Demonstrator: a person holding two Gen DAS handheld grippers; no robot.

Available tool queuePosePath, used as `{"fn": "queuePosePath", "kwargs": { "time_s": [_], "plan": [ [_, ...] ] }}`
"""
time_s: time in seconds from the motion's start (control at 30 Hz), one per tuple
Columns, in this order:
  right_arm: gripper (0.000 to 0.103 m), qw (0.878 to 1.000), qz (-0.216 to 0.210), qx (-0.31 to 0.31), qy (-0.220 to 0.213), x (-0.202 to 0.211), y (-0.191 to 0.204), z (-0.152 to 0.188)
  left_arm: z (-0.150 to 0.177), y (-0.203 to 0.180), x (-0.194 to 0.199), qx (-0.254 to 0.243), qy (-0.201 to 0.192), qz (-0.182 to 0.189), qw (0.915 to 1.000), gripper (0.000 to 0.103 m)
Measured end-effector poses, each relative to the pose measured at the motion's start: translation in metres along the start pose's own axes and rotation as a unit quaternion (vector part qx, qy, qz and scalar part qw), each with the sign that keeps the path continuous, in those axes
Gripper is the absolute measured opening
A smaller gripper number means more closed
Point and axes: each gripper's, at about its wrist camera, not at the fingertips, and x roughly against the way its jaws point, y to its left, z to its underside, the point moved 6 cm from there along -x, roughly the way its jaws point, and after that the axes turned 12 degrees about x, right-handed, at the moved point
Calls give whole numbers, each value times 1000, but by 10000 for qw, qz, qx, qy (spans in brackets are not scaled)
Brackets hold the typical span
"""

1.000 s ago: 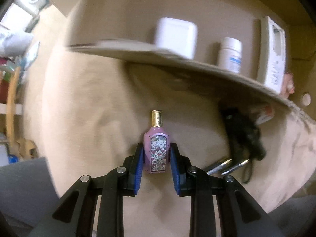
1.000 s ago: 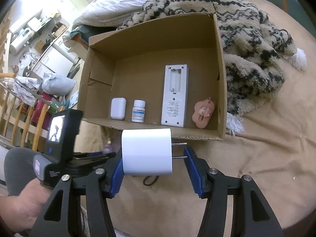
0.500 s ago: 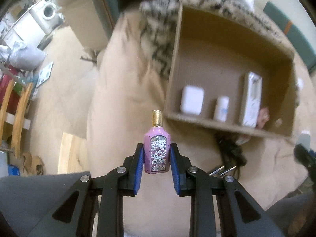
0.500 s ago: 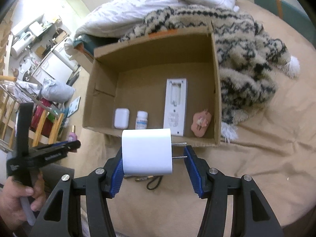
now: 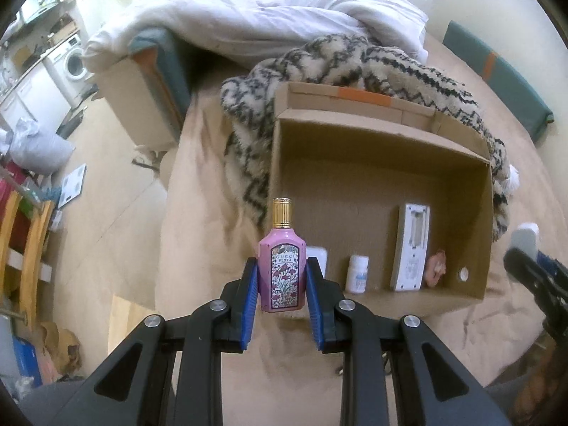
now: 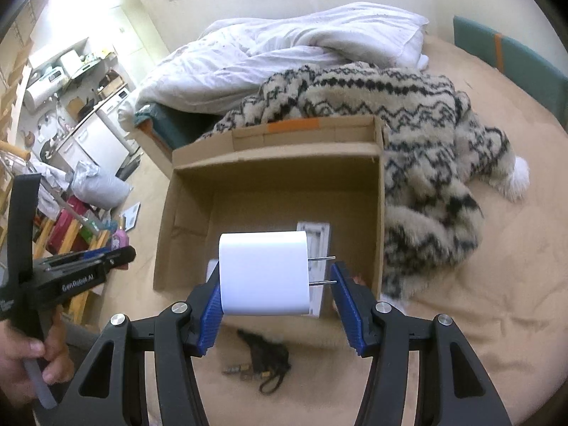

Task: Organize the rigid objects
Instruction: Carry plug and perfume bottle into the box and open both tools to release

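Here the left tongs (image 5: 282, 285) pinch a small pink perfume bottle (image 5: 282, 272) upright between their blue pads — flat-sided glass, a floral label on its face, a ribbed gold cap on top. The right tongs (image 6: 275, 289) hold a white charger plug (image 6: 263, 272) crosswise: one pad presses its rounded back, and its two metal prongs point at the other pad, just short of it or barely touching, I cannot tell which.

Ahead of and below both tongs lies an open cardboard box (image 5: 376, 163) on the tan sheet of a bed (image 6: 490, 284). Along the box wall nearest the tongs stand a white case (image 5: 317, 256), partly behind the bottle, a small white pill bottle (image 5: 357, 274), a white remote (image 5: 410, 246) with its battery bay open, and a pink charm (image 5: 436, 266).

Between the right tongs and the box, on the sheet, lies a black strap with metal clips (image 6: 264, 364). Beyond the box — a patterned fleece blanket (image 6: 408, 124) and a white duvet (image 6: 301, 46). Off to the left of the bed the floor is cluttered, with a washing machine (image 5: 72, 62) by the far wall. A hand (image 6: 25, 362) grips the left tool's handle.
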Motion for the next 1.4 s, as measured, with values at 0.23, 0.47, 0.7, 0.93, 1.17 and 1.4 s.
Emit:
{"fn": "queuePosePath", "kwargs": {
  "time_s": [0.23, 0.47, 0.7, 0.93, 1.17, 1.4],
  "plan": [
    [60, 9997, 51, -138, 208, -42, -16, -17, -14, -31, -40, -308, 143, -83, 9994, 23],
    [60, 9985, 62, -180, 508, -75, -27, -15, -13, -45, -81, -485, 196, -7, 9986, 23],
    [60, 9951, 77, -54, 988, -99, -27, -3, -9, -47, -103, -460, 287, -68, 9985, 23],
    [60, 9935, 272, 100, 1104, -114, -20, 10, -5, -42, -115, -321, 454, -129, 9984, 23],
    [60, 9938, 294, 84, 1070, -115, -20, 13, -3, -41, -116, -389, 399, -200, 9982, 23],
    [60, 9937, 282, 23, 1088, -115, -20, 12, -7, -39, -115, -345, 327, -235, 9986, 23]
  ]
}}
